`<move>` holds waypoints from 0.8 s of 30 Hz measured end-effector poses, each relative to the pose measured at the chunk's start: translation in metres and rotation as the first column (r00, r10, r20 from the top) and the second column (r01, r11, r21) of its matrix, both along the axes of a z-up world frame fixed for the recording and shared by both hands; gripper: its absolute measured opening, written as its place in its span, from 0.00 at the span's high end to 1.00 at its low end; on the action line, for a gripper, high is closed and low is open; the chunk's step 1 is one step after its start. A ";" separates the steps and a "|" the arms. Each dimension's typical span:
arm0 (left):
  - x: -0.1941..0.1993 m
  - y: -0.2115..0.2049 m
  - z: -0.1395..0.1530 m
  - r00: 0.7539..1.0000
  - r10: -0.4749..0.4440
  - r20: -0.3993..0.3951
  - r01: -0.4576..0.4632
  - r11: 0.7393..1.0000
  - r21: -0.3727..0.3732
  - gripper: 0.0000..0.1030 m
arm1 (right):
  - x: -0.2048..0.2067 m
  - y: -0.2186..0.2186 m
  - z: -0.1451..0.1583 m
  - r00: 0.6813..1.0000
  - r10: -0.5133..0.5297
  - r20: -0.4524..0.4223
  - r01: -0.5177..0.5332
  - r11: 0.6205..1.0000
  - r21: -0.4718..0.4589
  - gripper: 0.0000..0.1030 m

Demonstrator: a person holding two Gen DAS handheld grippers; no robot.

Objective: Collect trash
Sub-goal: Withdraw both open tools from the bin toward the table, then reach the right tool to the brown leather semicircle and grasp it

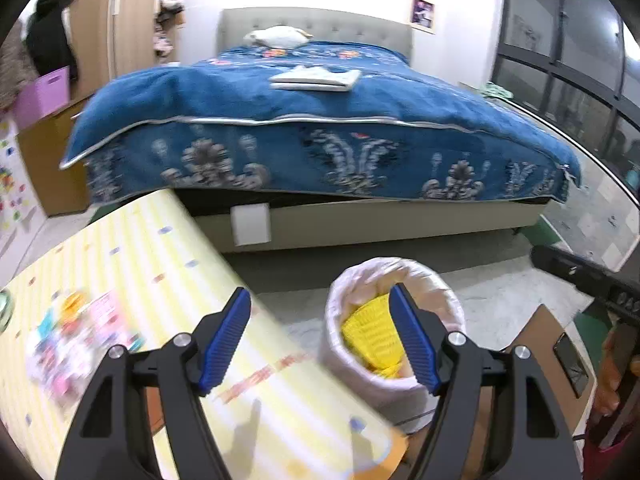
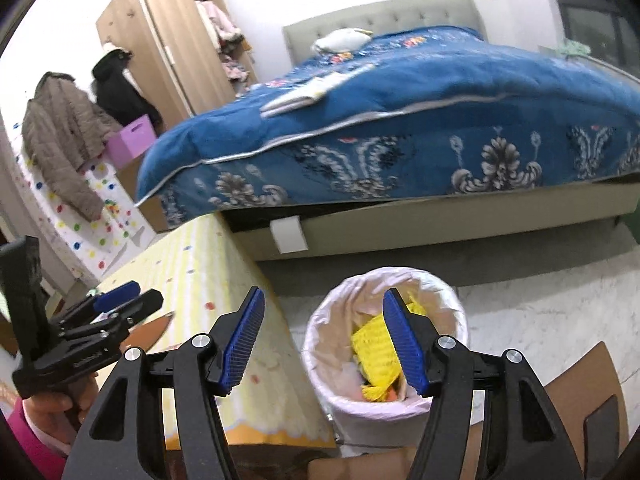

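Two hand-held grippers stand wide open with nothing between their blue pads. In the left wrist view, the left hand-held gripper (image 1: 320, 336) fills the lower middle of the frame; its left finger lies over the bench (image 1: 120, 264) with the yellow striped cover, its right finger over the bin (image 1: 352, 364). The bin, lined with a pale bag, sits on the floor at lower centre, just right of the bench edge, and holds crumpled yellow trash (image 1: 370, 336). On the bench at lower left lies a blurred patch of pink and coloured paper (image 1: 80, 340).

In the right wrist view, the right hand-held gripper (image 2: 324, 340) is spread just as wide, its right finger over the bin's opening, where the yellow trash lies among other scraps. The left hand-held gripper appears from the side at the left edge of this frame, over the bench. A bed (image 2: 400, 92) with a blue patterned cover fills the upper half of both views.
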State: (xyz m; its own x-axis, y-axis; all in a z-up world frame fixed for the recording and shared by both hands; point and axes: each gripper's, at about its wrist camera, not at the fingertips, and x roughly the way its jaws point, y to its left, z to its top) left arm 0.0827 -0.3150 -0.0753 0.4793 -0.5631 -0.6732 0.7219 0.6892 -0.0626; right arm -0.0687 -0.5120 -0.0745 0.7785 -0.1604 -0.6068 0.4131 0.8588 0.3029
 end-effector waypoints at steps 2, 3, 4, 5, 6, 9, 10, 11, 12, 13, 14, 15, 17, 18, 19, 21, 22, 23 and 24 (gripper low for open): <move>-0.003 0.018 0.000 1.000 0.030 0.005 -0.030 1.000 0.007 0.32 | 0.001 0.014 0.004 1.000 0.021 -0.006 -0.022 1.000 -0.012 0.40; -0.005 0.027 0.000 0.999 0.045 0.006 -0.045 0.999 0.009 0.32 | 0.002 0.023 0.005 0.999 0.038 -0.012 -0.038 0.999 -0.024 0.40; -0.007 0.038 -0.001 0.998 0.061 0.003 -0.061 0.998 0.006 0.32 | 0.003 0.030 0.006 0.999 0.049 -0.018 -0.049 0.998 -0.039 0.40; -0.009 0.051 -0.003 0.997 0.080 -0.005 -0.080 0.997 0.004 0.32 | 0.006 0.041 0.007 0.998 0.064 -0.027 -0.066 0.996 -0.060 0.40; -0.010 0.060 -0.005 0.995 0.098 -0.010 -0.098 0.995 0.006 0.32 | 0.008 0.048 0.007 0.996 0.077 -0.034 -0.079 0.994 -0.070 0.40; -0.014 0.094 -0.010 0.987 0.156 -0.025 -0.156 0.988 0.016 0.30 | 0.019 0.073 0.004 0.989 0.133 -0.062 -0.138 0.986 -0.089 0.40; -0.014 0.108 -0.012 0.982 0.185 -0.024 -0.185 0.982 0.027 0.29 | 0.020 0.079 0.004 0.987 0.147 -0.067 -0.153 0.984 -0.093 0.40; -0.014 0.117 -0.013 0.979 0.203 -0.024 -0.203 0.979 0.032 0.28 | 0.024 0.088 0.003 0.983 0.165 -0.074 -0.172 0.980 -0.098 0.40; -0.014 0.127 -0.014 0.975 0.223 -0.023 -0.222 0.974 0.036 0.28 | 0.030 0.098 0.001 0.979 0.189 -0.082 -0.196 0.975 -0.101 0.40; -0.012 0.141 -0.014 0.967 0.254 -0.019 -0.253 0.967 0.038 0.28 | 0.034 0.106 0.000 0.975 0.206 -0.088 -0.215 0.971 -0.102 0.40; -0.012 0.150 -0.014 0.961 0.275 -0.015 -0.274 0.961 0.040 0.28 | 0.038 0.114 -0.001 0.970 0.225 -0.095 -0.234 0.967 -0.102 0.40; -0.010 0.161 -0.014 0.954 0.301 -0.006 -0.300 0.953 0.041 0.28 | 0.044 0.123 -0.002 0.964 0.248 -0.100 -0.257 0.961 -0.101 0.40; -0.007 0.177 -0.014 0.939 0.344 0.013 -0.344 0.938 0.051 0.27 | 0.053 0.139 -0.004 0.953 0.283 -0.108 -0.293 0.951 -0.100 0.40; -0.004 0.187 -0.013 0.930 0.367 0.018 -0.368 0.928 0.054 0.27 | 0.060 0.149 -0.005 0.946 0.304 -0.114 -0.316 0.944 -0.100 0.40; -0.003 0.193 -0.012 0.924 0.381 0.021 -0.382 0.923 0.052 0.27 | 0.067 0.159 -0.006 0.937 0.327 -0.122 -0.340 0.935 -0.103 0.40; 0.000 0.209 -0.011 0.905 0.423 0.038 -0.424 0.904 0.052 0.27 | 0.079 0.176 -0.008 0.923 0.361 -0.136 -0.376 0.920 -0.110 0.40; 0.002 0.217 -0.010 0.897 0.439 0.045 -0.441 0.896 0.054 0.27 | 0.085 0.184 -0.009 0.916 0.375 -0.144 -0.392 0.913 -0.115 0.40; 0.005 0.225 -0.011 0.887 0.458 0.048 -0.461 0.886 0.057 0.26 | 0.091 0.191 -0.010 0.909 0.390 -0.148 -0.408 0.905 -0.118 0.40; 0.008 0.232 -0.011 0.880 0.473 0.048 -0.476 0.878 0.059 0.26 | 0.099 0.198 -0.011 0.901 0.406 -0.151 -0.424 0.898 -0.120 0.40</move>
